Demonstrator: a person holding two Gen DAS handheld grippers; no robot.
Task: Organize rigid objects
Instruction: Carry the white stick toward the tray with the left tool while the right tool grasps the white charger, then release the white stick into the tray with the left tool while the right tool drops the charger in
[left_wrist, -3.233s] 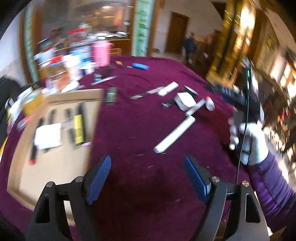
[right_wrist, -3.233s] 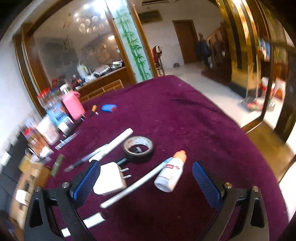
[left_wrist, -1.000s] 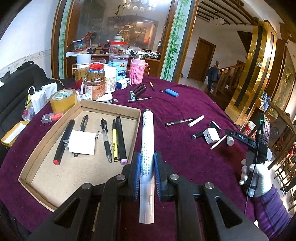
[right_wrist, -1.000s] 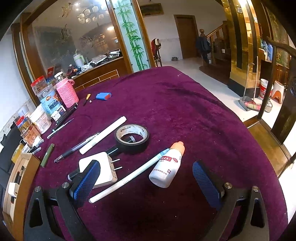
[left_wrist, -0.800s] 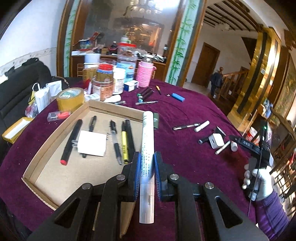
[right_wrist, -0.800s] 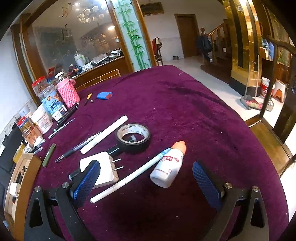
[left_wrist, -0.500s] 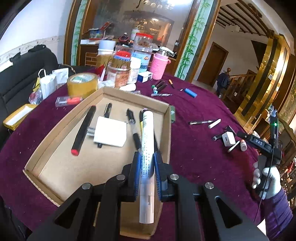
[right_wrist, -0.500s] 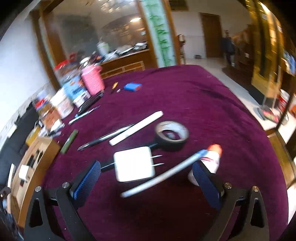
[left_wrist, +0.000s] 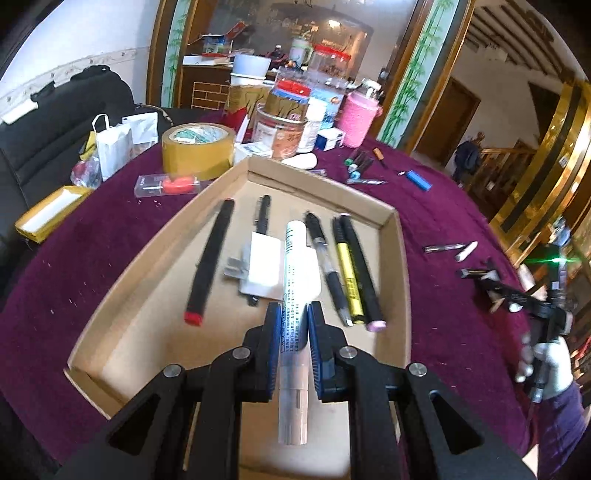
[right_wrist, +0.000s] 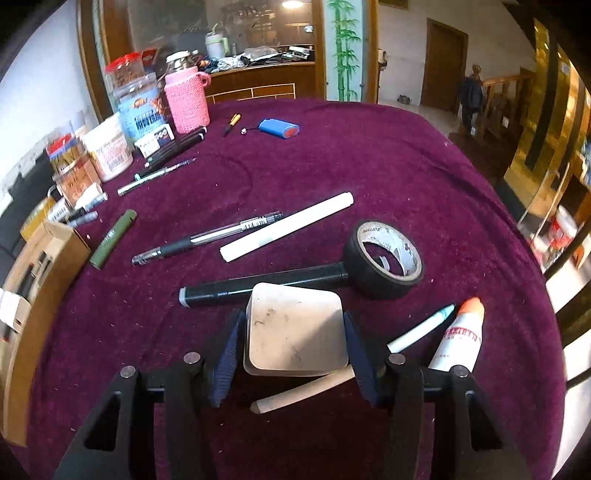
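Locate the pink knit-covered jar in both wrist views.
Left wrist: upper centre-right, at the far end of the table, pink knit-covered jar.
Right wrist: upper left.
Shared landmark: blue battery pack lying on the cloth, to the jar's right in both.

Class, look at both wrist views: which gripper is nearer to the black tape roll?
Right. The right gripper, closing around a white plug adapter, sits just short of the black tape roll. The left gripper holds a white marker over the cardboard tray.
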